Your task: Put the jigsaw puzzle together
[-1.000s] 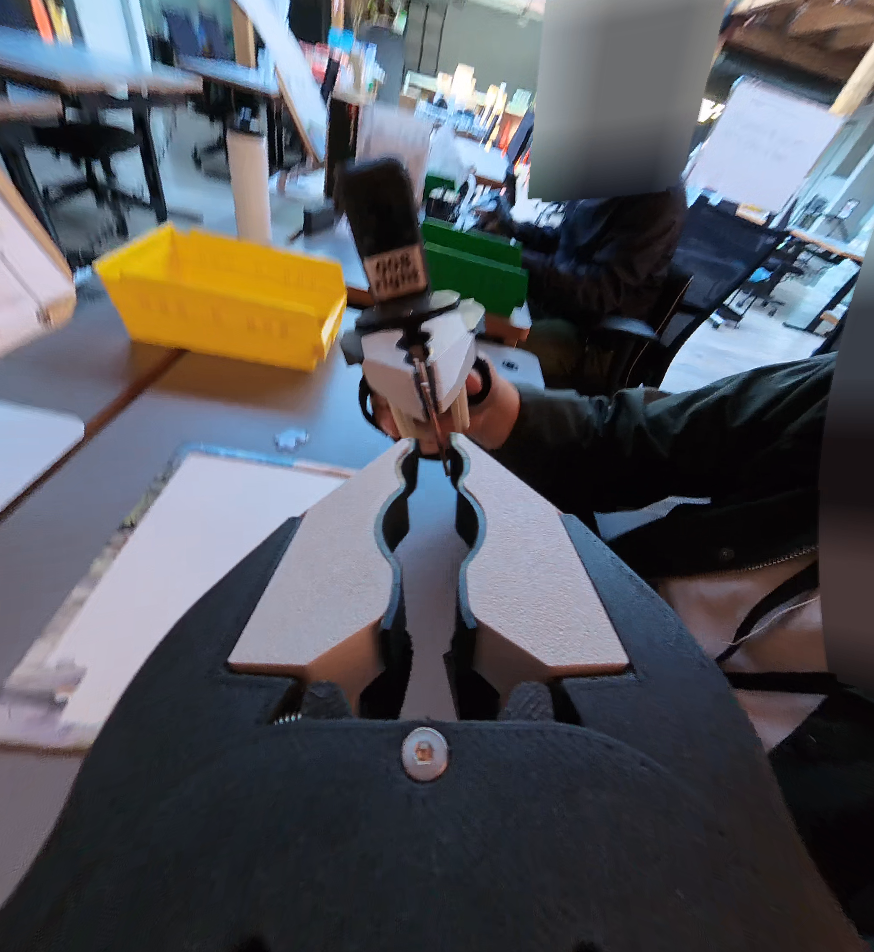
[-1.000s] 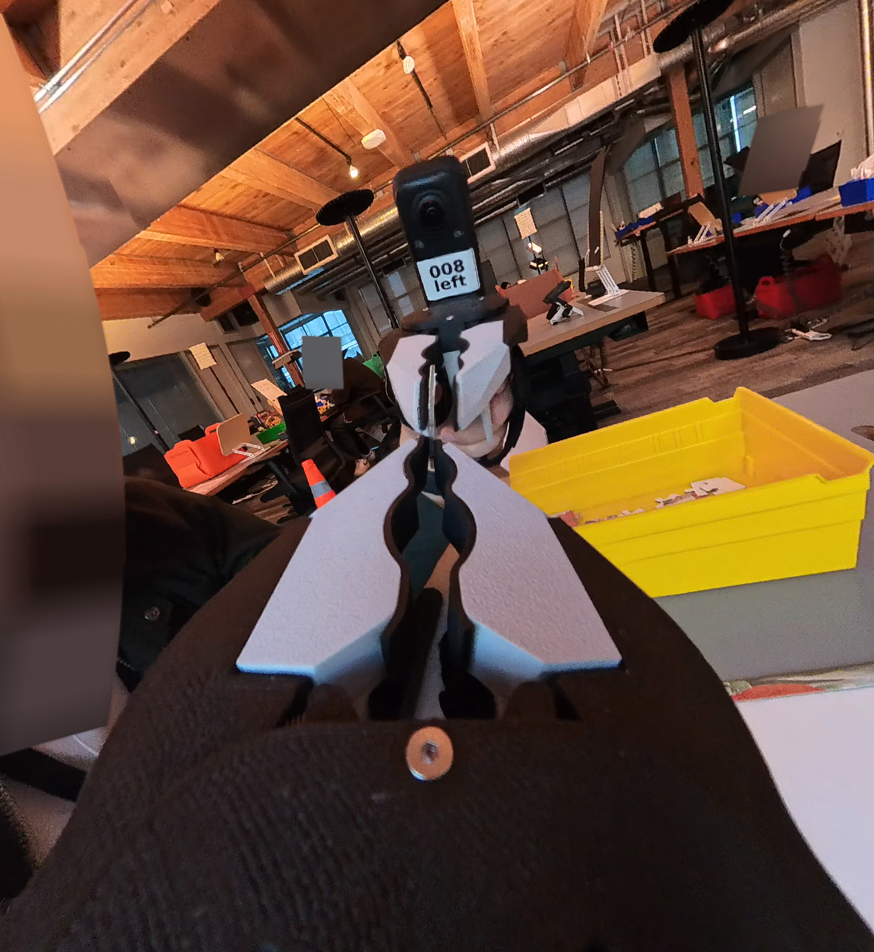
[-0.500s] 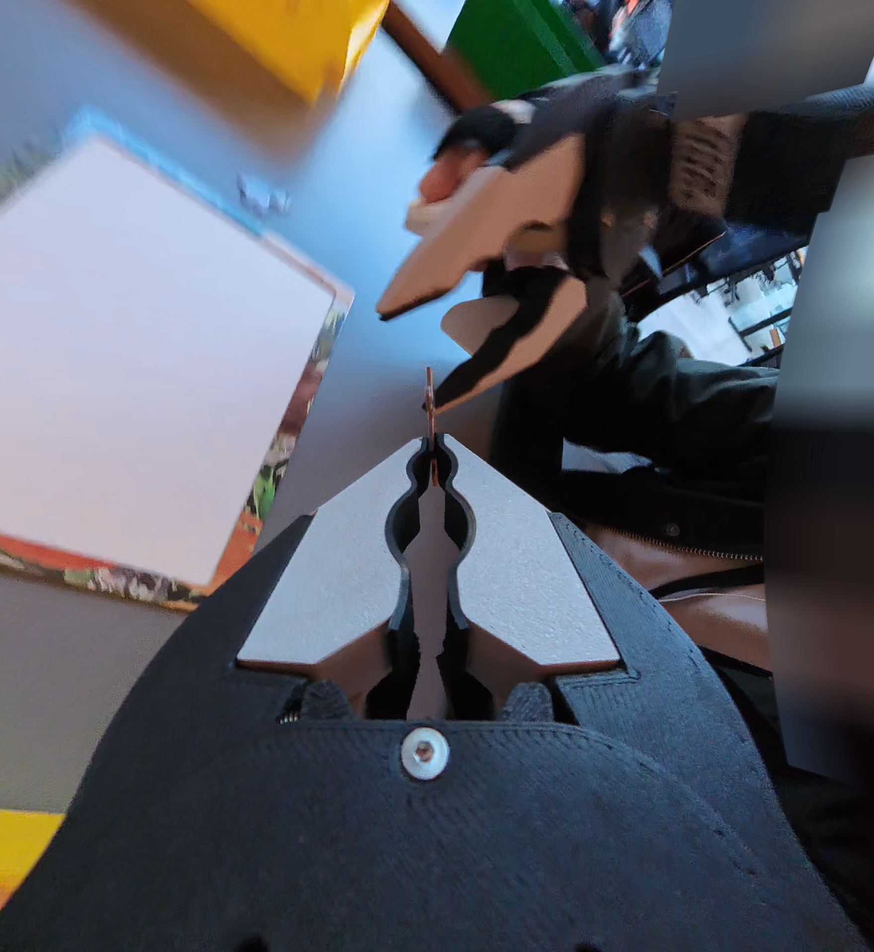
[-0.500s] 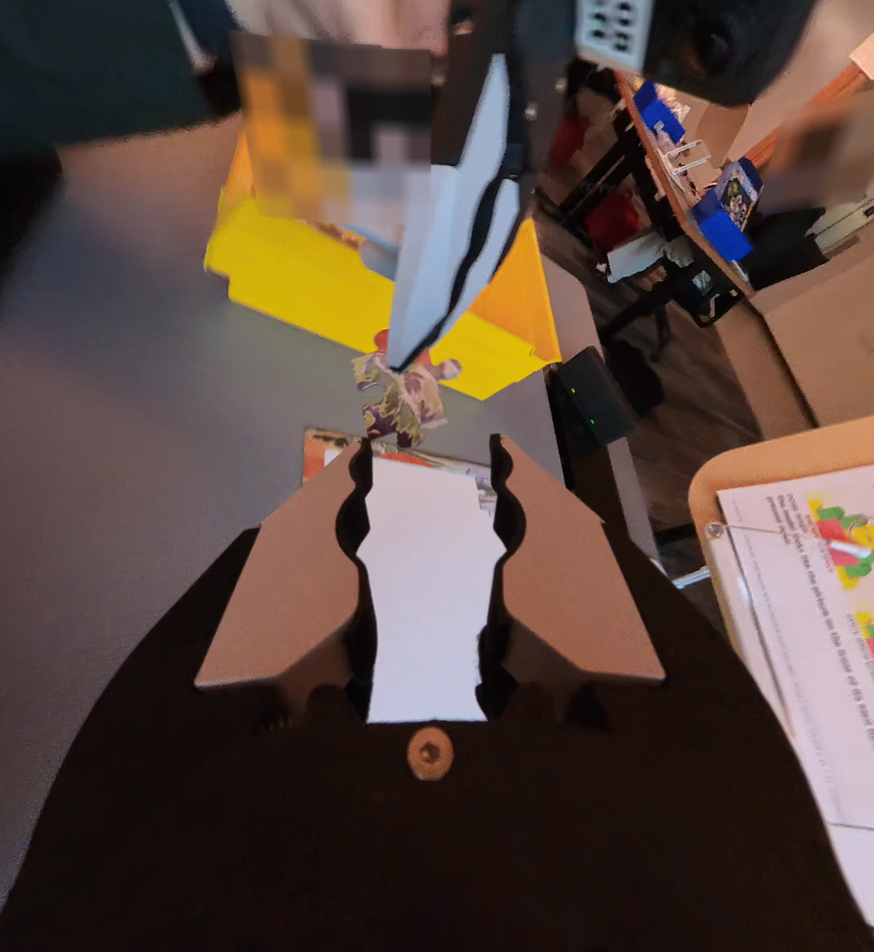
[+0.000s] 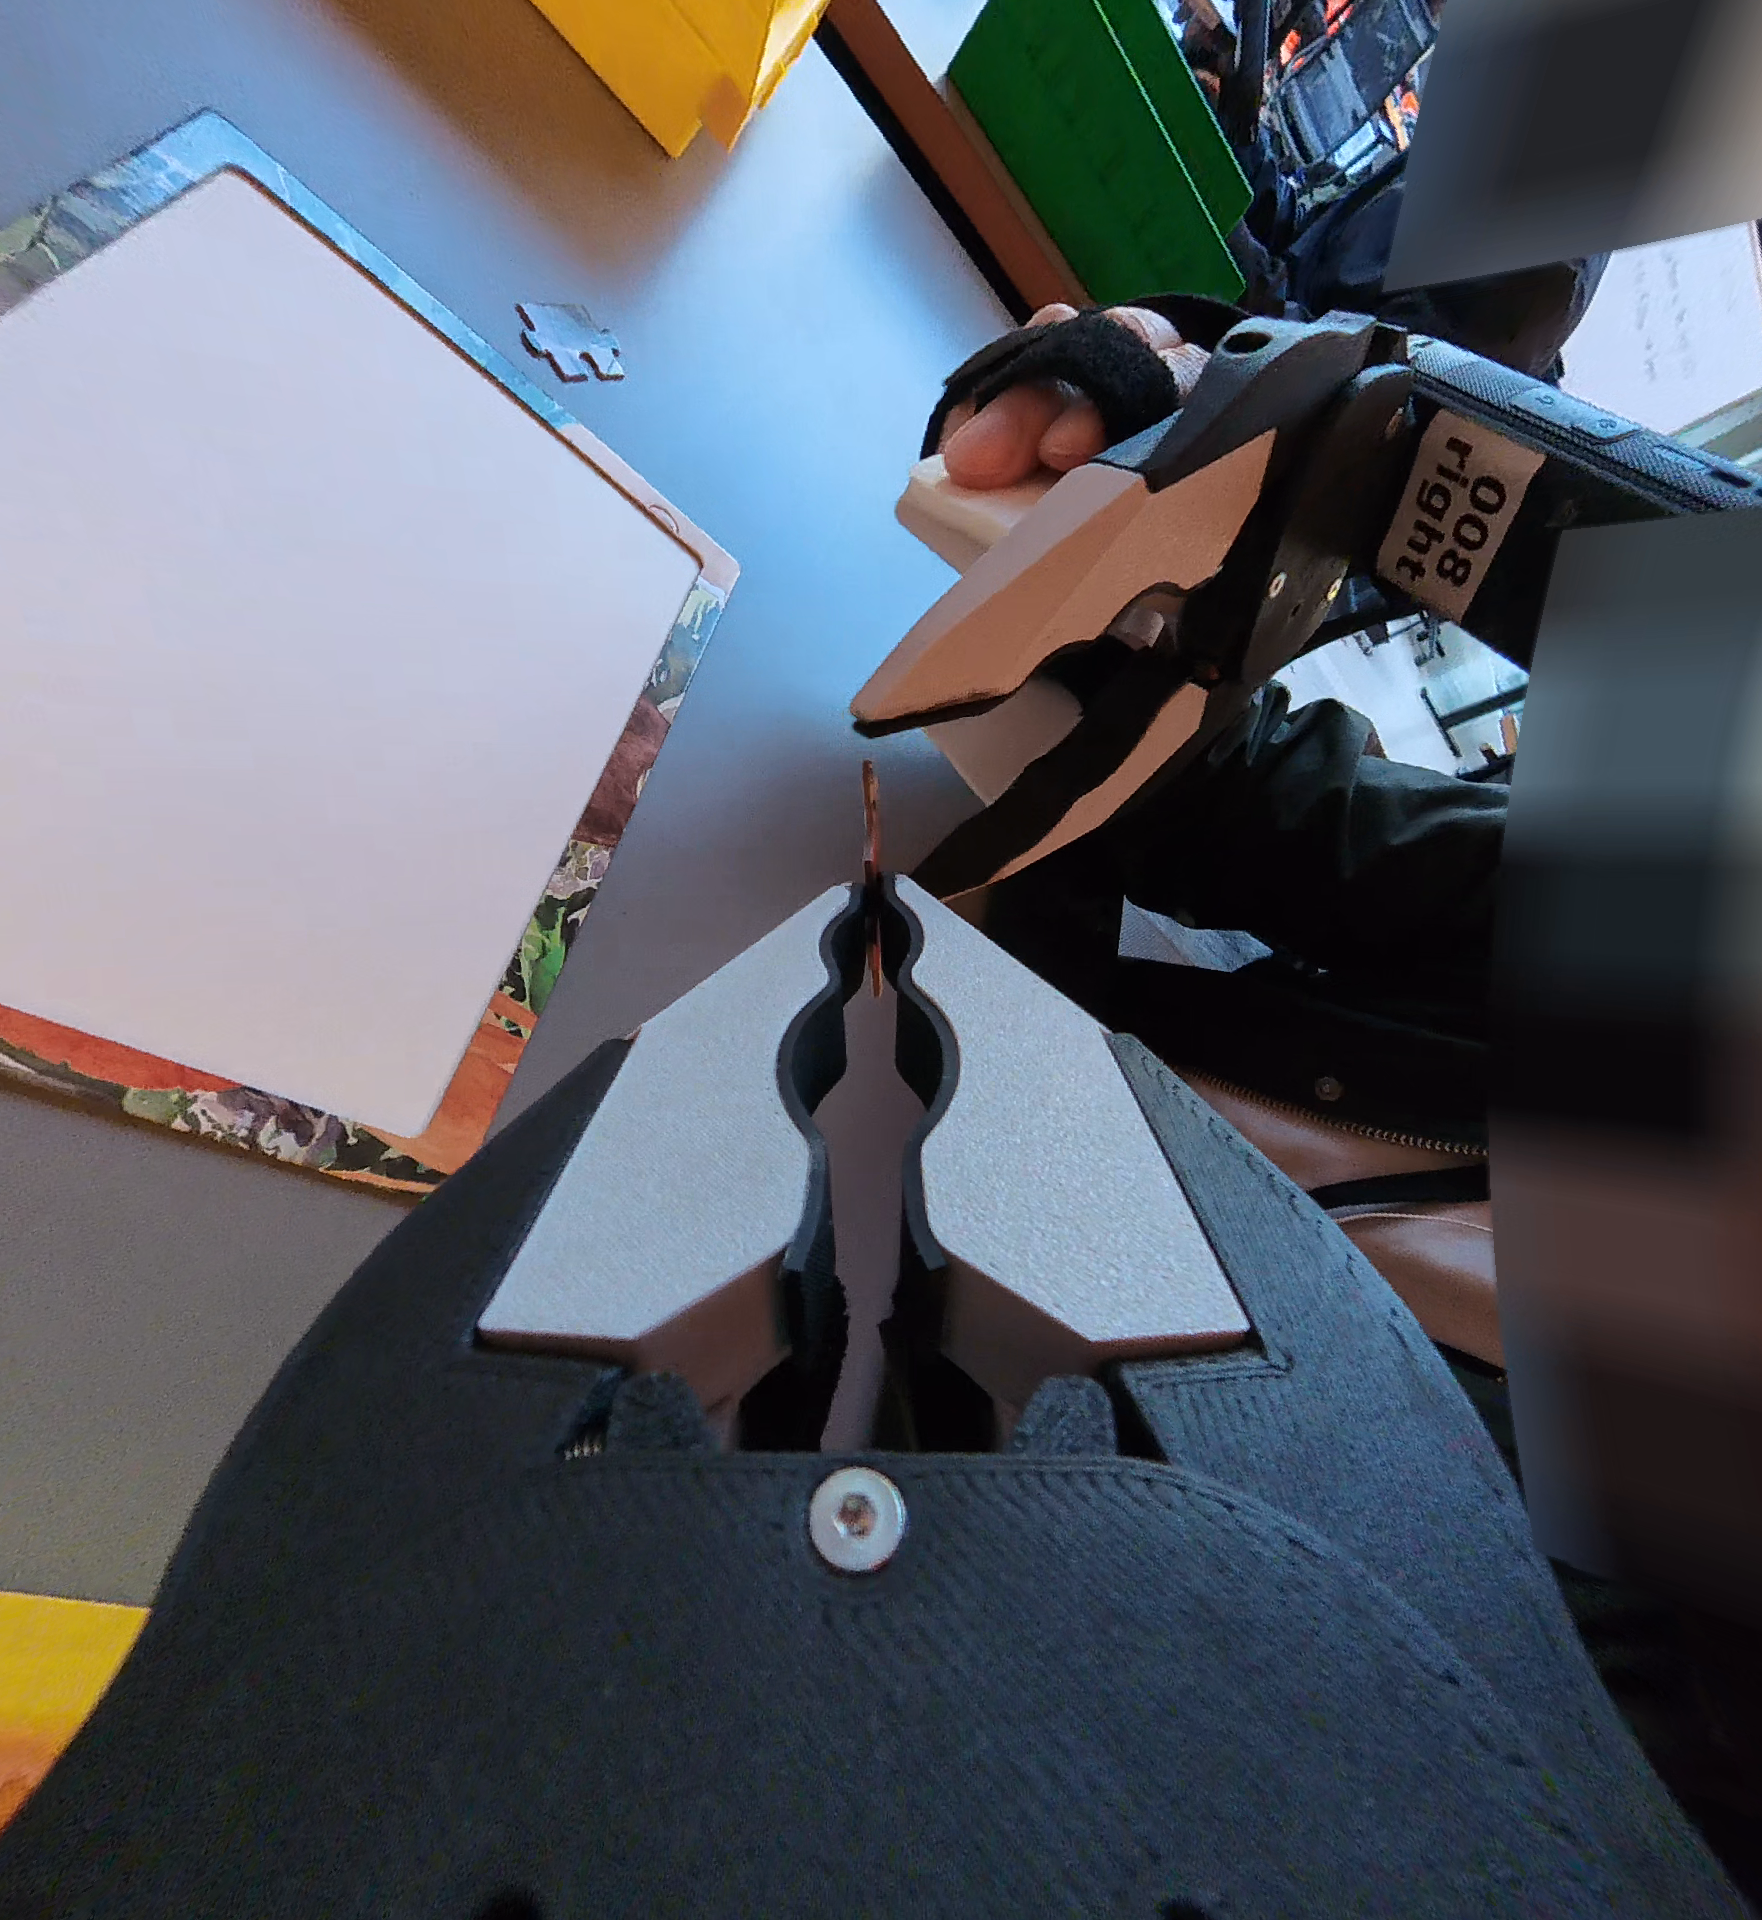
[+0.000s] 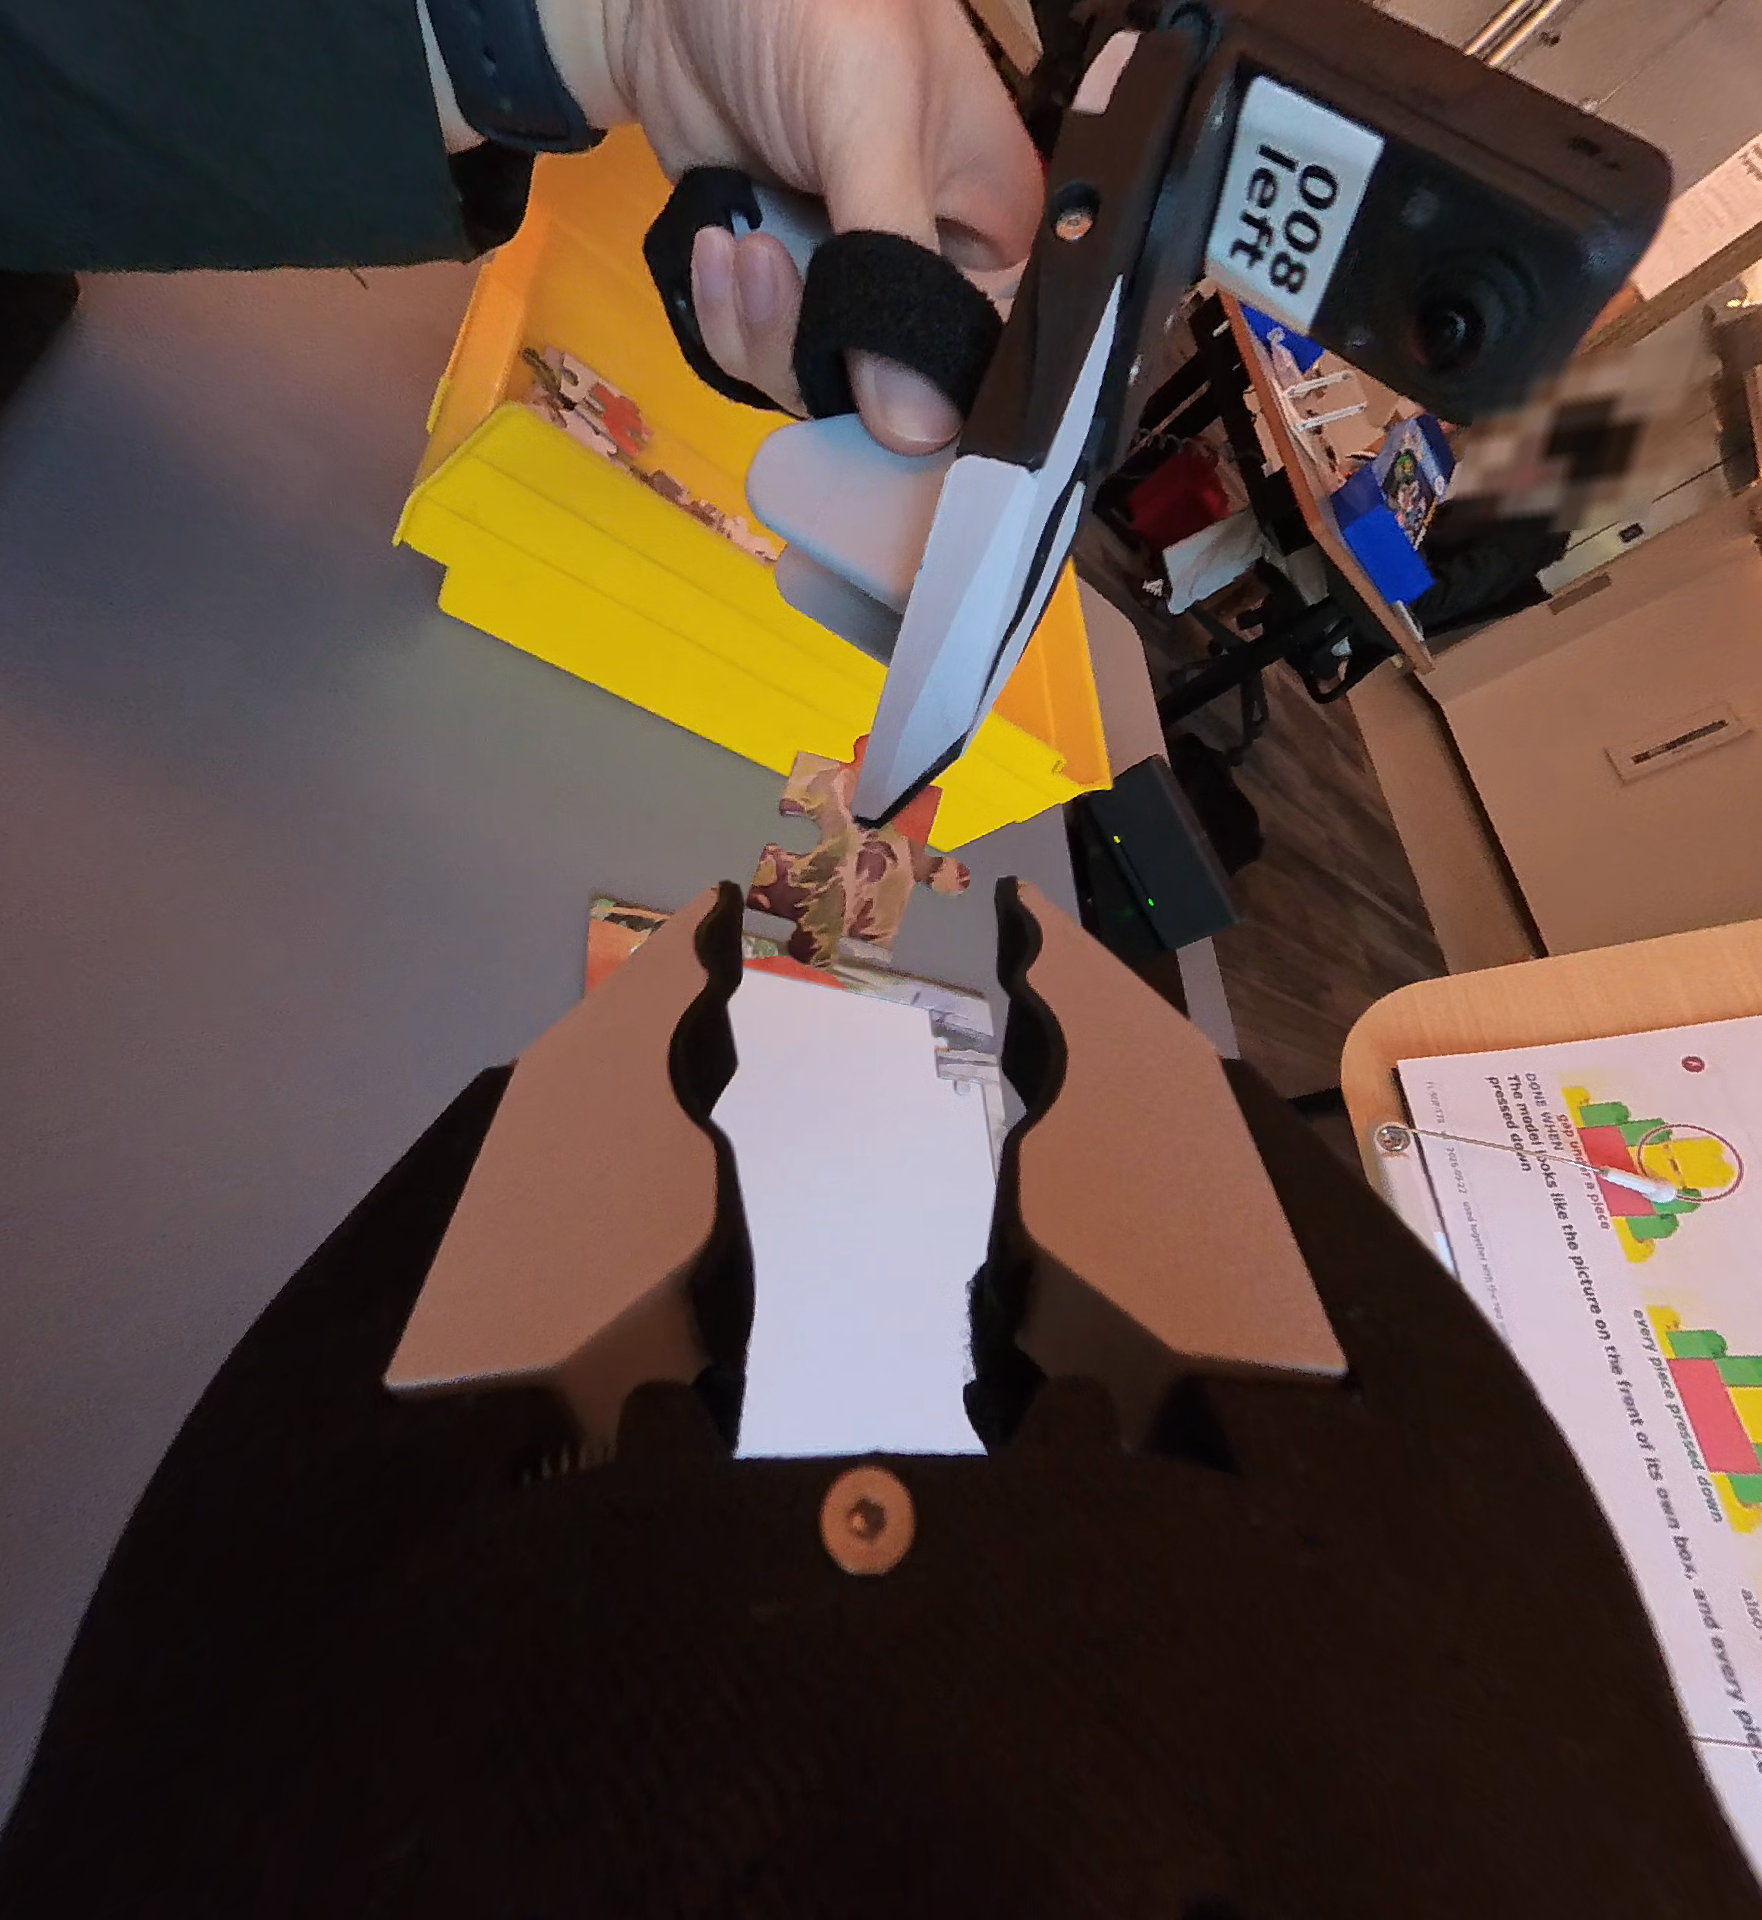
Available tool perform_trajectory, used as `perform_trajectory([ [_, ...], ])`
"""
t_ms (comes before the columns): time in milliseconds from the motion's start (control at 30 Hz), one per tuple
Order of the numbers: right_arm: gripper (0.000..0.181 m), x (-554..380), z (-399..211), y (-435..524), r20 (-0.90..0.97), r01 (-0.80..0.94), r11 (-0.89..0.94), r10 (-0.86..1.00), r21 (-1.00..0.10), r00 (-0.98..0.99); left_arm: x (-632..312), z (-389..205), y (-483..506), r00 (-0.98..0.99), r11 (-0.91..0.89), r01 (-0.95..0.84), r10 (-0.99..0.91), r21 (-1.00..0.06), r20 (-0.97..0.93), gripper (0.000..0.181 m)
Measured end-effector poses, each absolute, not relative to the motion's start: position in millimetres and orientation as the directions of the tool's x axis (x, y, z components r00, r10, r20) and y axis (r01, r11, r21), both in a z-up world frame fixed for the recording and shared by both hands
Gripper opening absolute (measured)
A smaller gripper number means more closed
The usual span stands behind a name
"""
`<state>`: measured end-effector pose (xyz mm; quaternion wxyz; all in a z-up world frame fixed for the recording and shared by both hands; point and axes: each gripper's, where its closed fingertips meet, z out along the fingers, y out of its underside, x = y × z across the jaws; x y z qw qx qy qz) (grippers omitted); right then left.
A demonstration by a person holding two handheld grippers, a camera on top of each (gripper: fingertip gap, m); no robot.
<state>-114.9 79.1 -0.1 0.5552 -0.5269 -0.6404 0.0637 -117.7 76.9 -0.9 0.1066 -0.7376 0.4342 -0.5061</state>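
The right gripper has released the puzzle piece and spread wide.

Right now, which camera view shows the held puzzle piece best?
The right wrist view: the puzzle piece faces the camera, printed side visible, pinched by the left gripper. The left wrist view shows only its thin edge.

1. The left gripper has its fingertips pinched on a thin puzzle piece, seen edge-on (its face cannot be made out).
2. Just right of and beyond the tips, the right gripper hangs with jaws apart, gripped by a hand.
3. Left of the claw lies the puzzle frame, white inside.
4. Beyond it, a loose piece rests on the grey table.
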Motion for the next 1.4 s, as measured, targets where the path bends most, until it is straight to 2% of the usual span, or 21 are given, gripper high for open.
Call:
perform_trajectory([
  [267, 0.040, -120.6, 16.3, 83.6, 0.557, 0.523, 0.359, 0.778, -0.773, 0.291, -117.9, 12.4, 85.7, 0.111, -0.624, -0.460, -0.747, -0.632, 0.656, 0.000],
  [367, 0.031, -117.8, 19.5, 87.1, 0.595, 0.543, 0.376, 0.743, -0.751, 0.308, -117.5, 16.9, 86.2, 0.105, -0.626, -0.442, -0.747, -0.642, 0.656, 0.000],
  [567, 0.040, -115.6, 19.8, 89.2, 0.587, 0.556, 0.354, 0.745, -0.752, 0.318, -116.1, 23.4, 85.9, 0.089, -0.635, -0.415, -0.741, -0.652, 0.666, 0.000],
  [767, 0.034, -115.7, 16.4, 88.5, 0.632, 0.602, 0.376, 0.718, -0.704, 0.291, -113.9, 26.9, 84.3, 0.075, -0.640, -0.401, -0.736, -0.655, 0.673, 0.000],
  [933, 0.031, -113.0, 28.6, 83.5, 0.615, 0.564, 0.383, 0.728, -0.732, 0.303, -111.1, 35.3, 79.9, 0.018, -0.655, -0.376, -0.712, -0.655, 0.702, 0.000],
  [1000, 0.031, -108.8, 28.5, 84.2, 0.638, 0.593, 0.390, 0.714, -0.705, 0.289, -109.7, 36.2, 79.6, 0.017, -0.655, -0.372, -0.714, -0.658, 0.700, 0.000],
  [1067, 0.032, -89.1, 25.6, 89.5, 0.680, 0.685, 0.370, 0.690, -0.627, 0.249, -112.8, 33.1, 85.8, 0.069, -0.659, -0.366, -0.724, -0.657, 0.687, 0.004],
  [1133, 0.032, -38.9, 21.5, 92.8, 0.651, 0.792, 0.253, 0.724, -0.555, 0.226, -122.8, 27.1, 97.2, 0.160, -0.665, -0.358, -0.735, -0.655, 0.659, 0.010],
  [1200, 0.032, 34.3, 4.7, 80.8, 0.425, 0.813, -0.028, 0.842, -0.582, 0.333, -134.9, 27.2, 105.8, 0.215, -0.661, -0.344, -0.747, -0.667, 0.630, 0.011],
  [1267, 0.031, 113.4, -11.3, 80.0, 0.311, 0.766, -0.243, 0.809, -0.595, 0.498, -144.1, 34.6, 107.9, 0.217, -0.663, -0.317, -0.747, -0.678, 0.629, 0.010],
  [1400, 0.031, 236.7, -70.2, 83.9, 0.221, 0.648, -0.515, 0.662, -0.561, 0.717, -158.8, 45.8, 109.8, 0.232, -0.653, -0.285, -0.757, -0.702, 0.611, 0.009],
])
